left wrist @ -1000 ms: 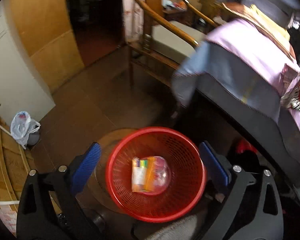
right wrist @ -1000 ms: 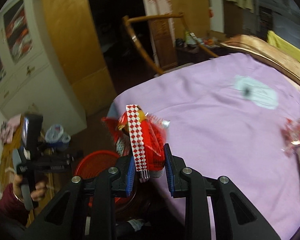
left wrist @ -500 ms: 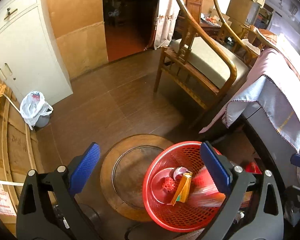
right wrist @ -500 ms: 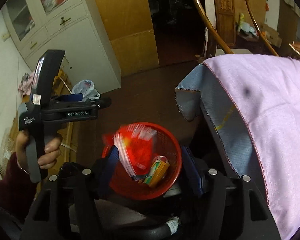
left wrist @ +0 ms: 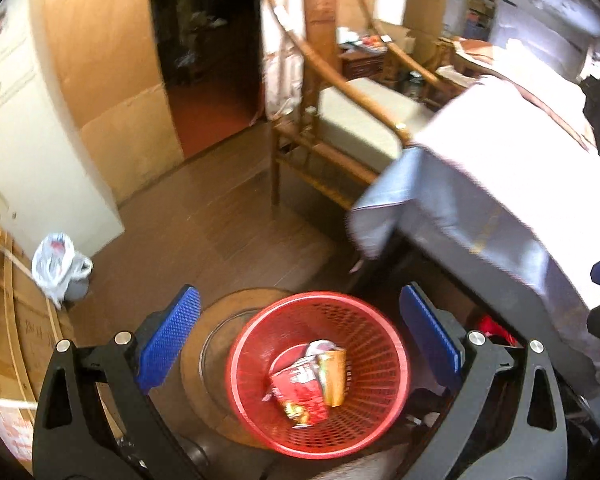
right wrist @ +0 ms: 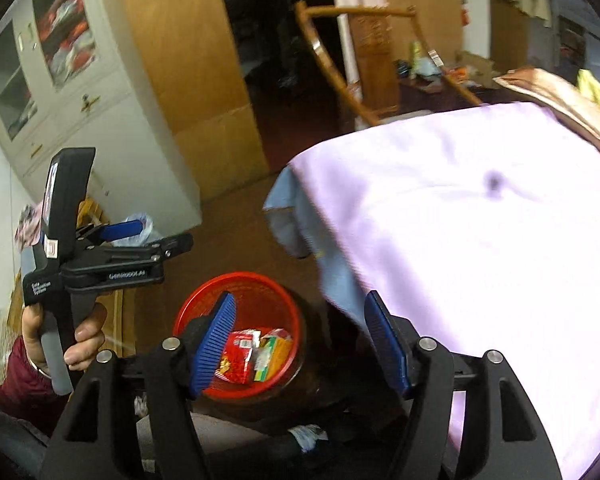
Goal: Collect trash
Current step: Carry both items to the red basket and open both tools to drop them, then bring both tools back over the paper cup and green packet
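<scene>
Here, in the left wrist view, the left gripper hangs above the red basket with its blue fingers spread wide and nothing between them. The basket stands on a round wooden stand on the brown floor, close to the corner of the cloth-covered table. Inside it lie a red snack wrapper and, touching it, an orange packet leaning on the wall; a pale scrap sits behind them, too blurred to name. A white plastic bag sits well apart by the cabinet. In the right wrist view, the right gripper also hovers over the basket, fingers apart and empty, with the red wrapper and the orange and green packets visible at the bottom. The left hand holds its tool up beside the basket. At the far right edge of the pink tablecloth a reddish smear may be more litter; it is too blurred to be sure. My judgement: the drop looks finished, so the good move is to swing the right gripper back across the cloth with fingers wide, come down flat onto the next wrapper, and pinch it mid-body so the cloth is not gathered up too.
</scene>
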### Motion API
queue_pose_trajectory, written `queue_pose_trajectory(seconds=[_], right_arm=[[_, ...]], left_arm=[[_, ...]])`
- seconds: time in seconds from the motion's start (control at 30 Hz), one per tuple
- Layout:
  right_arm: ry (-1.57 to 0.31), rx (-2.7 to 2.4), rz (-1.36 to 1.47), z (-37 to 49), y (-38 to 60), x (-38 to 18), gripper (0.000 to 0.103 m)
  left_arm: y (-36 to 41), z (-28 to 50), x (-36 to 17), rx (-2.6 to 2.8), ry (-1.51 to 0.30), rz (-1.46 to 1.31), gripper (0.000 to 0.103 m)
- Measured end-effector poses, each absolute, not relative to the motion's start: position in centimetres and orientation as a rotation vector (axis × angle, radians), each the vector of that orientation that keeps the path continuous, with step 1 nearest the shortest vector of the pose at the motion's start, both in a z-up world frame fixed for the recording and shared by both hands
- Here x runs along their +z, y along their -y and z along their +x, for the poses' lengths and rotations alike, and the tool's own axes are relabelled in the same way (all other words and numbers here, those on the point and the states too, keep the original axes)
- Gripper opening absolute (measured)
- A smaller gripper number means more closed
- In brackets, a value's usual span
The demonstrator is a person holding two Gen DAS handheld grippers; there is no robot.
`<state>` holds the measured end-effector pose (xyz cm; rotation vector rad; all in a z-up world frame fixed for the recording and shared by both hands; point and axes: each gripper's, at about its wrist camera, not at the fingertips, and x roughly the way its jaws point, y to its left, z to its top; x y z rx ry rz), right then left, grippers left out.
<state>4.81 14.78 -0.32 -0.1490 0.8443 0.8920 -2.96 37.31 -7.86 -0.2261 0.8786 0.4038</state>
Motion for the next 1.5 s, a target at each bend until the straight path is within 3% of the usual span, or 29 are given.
queue_pose_trajectory(seconds=[0.23, 0.47, 0.6, 0.93, 1.5], right_arm=[[-0.722, 0.782, -0.024, 3.8, -5.2, 1.7, 0.075], [-0.593, 0.608, 0.133, 1.8, 6.9, 2.7, 0.088], [-0.556, 0.486, 0.224, 1.4, 13.6, 2.0, 0.093], [-0.562, 0.126, 0.316, 3.5, 25.9, -3.1, 0.094], [-0.621, -0.02, 0.305, 9.2, 29.5, -4.3, 0.098]], left_arm=[[-28.2, -2.0, -4.0, 0.287, -0.819, -0.076, 0.096], [-16.7, -1.1, -0.9, 0.105, -0.758, 0.031, 0.096], [-10.2, 0.2, -0.7, -0.002, -0.747, 0.087, 0.096], [2.5, 6.7, -2.8, -0.225, -0.808, 0.167, 0.096], [6.2, 14.7, -5.9, -0.267, -0.883, 0.17, 0.096]])
